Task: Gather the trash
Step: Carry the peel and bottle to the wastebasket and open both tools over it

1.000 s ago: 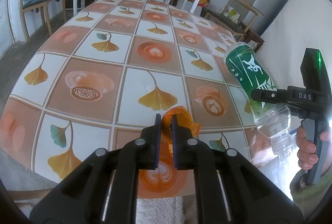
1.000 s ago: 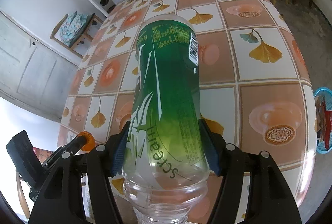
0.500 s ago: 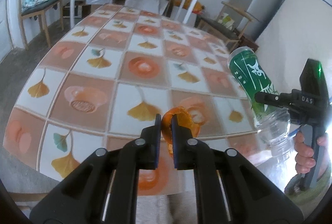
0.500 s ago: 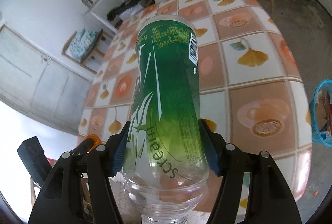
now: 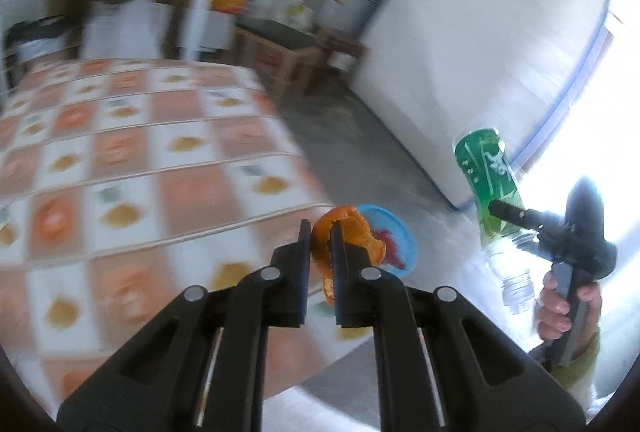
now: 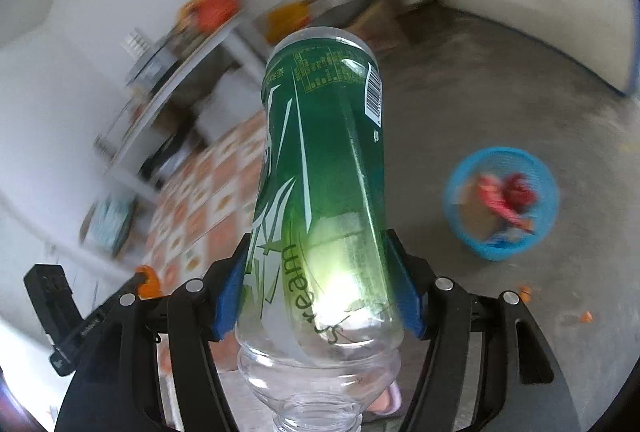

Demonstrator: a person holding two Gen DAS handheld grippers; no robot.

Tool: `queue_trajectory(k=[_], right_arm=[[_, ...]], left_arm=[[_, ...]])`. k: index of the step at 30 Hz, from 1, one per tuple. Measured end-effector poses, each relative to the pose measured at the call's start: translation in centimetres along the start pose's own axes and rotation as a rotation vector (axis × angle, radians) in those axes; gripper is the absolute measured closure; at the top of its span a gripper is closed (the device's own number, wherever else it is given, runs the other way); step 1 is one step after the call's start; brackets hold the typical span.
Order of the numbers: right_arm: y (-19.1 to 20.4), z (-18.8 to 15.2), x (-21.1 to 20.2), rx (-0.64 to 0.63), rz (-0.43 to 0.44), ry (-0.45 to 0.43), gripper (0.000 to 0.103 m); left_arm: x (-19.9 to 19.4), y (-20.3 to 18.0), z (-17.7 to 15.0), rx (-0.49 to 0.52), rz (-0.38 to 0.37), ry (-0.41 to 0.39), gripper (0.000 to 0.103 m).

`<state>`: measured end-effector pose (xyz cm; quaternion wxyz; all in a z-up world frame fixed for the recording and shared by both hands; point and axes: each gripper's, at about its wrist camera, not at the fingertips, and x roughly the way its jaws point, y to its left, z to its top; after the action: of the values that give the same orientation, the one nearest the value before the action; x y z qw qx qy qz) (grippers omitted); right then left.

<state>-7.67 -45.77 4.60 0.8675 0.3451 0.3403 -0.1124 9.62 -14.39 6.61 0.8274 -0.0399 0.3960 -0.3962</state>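
Carrying: left tongs [image 5: 320, 232] nearly shut, pinching orange peel [image 5: 352, 232]; right tongs [image 6: 320, 272] clamped wide on green bottle [image 6: 324, 160], base forward. Both clear of desk [image 5: 160, 172]. Centre each over blue basket [image 6: 502, 202] on floor beyond before releasing; peel is light, may stick.

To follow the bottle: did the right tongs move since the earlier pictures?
Yes. The right tongs, gripping the green bottle, swung off the table toward the blue basket.
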Motion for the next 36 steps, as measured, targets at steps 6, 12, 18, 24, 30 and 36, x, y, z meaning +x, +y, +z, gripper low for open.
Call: queue_trajectory(k=[6, 12, 18, 24, 30, 36], right_arm=[[-10.2, -1.3, -2.6, 0.184, -0.127, -0.044, 0.041], [-17.3, -3.6, -0.8, 0.333, -0.15, 0.002, 0.041], [-21.2, -4.8, 0.2, 0.41, -0.159, 0.023, 0.041], [-23.4, -4.7, 1.1, 0.447, -0.173, 0.038, 0.041], [-24.3, -4.2, 2.6, 0.443, -0.181, 0.062, 0.041], [-24.3, -2.3, 5.8, 0.389, -0.188, 0.105, 0.041]], left_arm=[[10.9, -8.0, 2.5, 0.092, -0.117, 0.215, 0.095], [21.9, -13.9, 1.9, 0.154, -0.088, 0.42, 0.095], [30.4, -16.9, 2.3, 0.136, -0.066, 0.523, 0.095], [38.2, -18.3, 3.4, 0.035, -0.086, 0.551, 0.059], [40.3, -16.4, 1.4, -0.004, -0.03, 0.589, 0.044], [34.4, -15.4, 3.2, 0.053, -0.066, 0.513, 0.044]])
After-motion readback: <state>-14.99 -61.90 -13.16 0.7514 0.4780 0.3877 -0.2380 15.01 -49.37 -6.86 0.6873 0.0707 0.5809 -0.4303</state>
